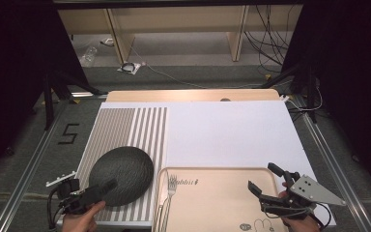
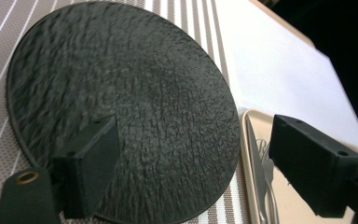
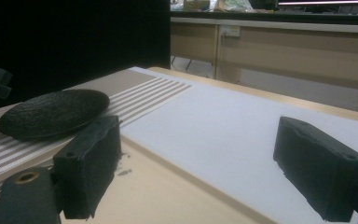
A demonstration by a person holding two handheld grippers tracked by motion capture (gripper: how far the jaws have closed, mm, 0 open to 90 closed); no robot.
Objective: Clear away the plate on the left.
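A round black textured plate (image 1: 121, 174) (image 2: 121, 102) (image 3: 53, 112) lies on a brown-and-white striped mat (image 1: 125, 125). My left gripper (image 1: 101, 191) (image 2: 200, 154) hovers at the plate's near edge, open, one jaw over the plate and the other toward the tray; it grips nothing. To the plate's right a beige tray (image 1: 222, 193) (image 3: 168, 191) carries a fork (image 1: 172, 186) (image 2: 268, 172) and a knife (image 1: 162, 208) along its left side. Over the tray's right part my right gripper (image 1: 262, 176) (image 3: 200, 154) is held open with nothing between its fingers.
A white board (image 1: 232, 135) (image 3: 223, 126) covers the table behind the tray and beside the mat. The wooden table edge (image 1: 193, 95) shows at the back, with cables and shelving on the floor beyond. Metal rails run down both sides of the table.
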